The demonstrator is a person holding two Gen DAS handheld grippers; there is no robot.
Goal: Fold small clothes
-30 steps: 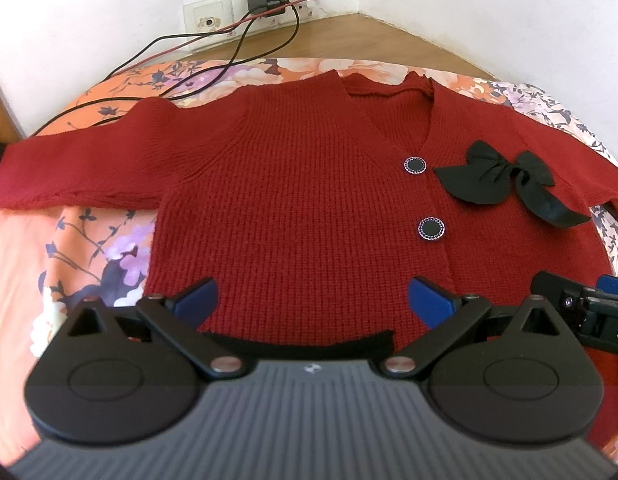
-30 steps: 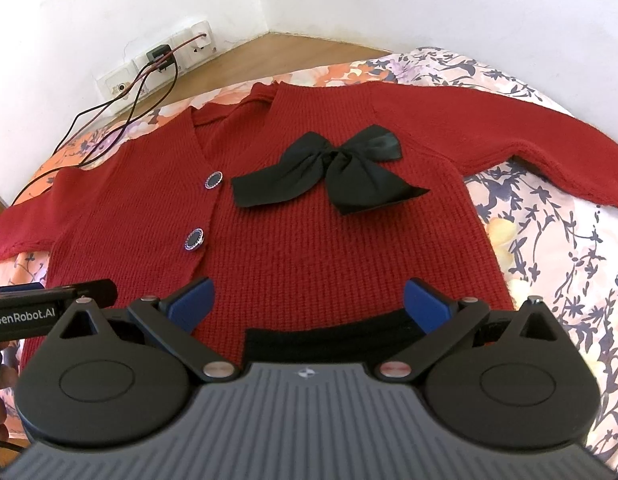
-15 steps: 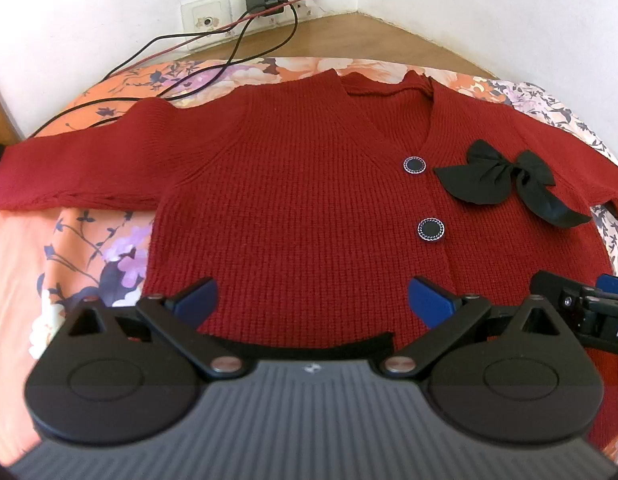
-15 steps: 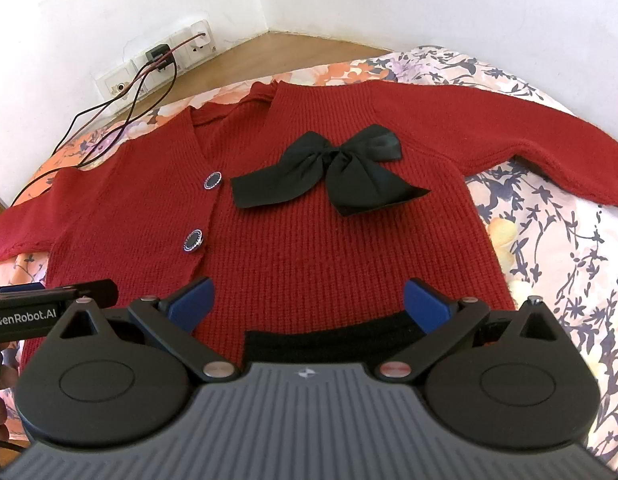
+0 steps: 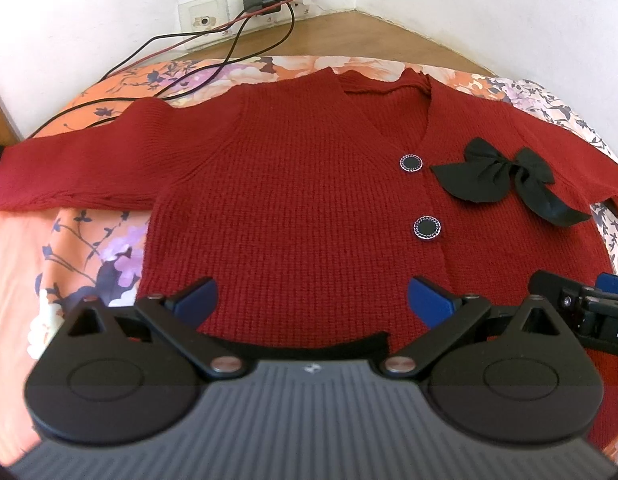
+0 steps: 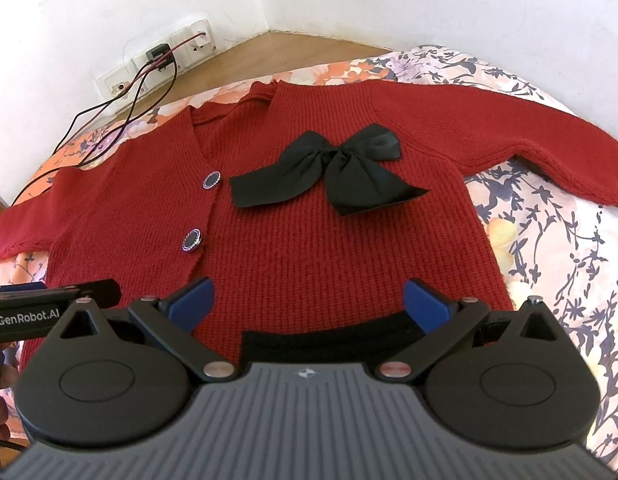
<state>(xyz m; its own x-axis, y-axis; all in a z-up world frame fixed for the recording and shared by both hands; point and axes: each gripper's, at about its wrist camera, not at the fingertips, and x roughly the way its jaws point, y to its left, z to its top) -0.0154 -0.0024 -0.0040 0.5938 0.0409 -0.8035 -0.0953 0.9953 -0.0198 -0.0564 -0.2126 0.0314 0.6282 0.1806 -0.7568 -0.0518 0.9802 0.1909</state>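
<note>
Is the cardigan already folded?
No, the cardigan lies flat on the sheet with both sleeves spread out to the sides.

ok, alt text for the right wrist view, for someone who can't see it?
A red knit cardigan lies flat, front up, sleeves spread, on a floral bedsheet, a black bow on its chest beside two dark buttons. The open right gripper hovers over its hem; the left gripper shows at the left edge.
</note>
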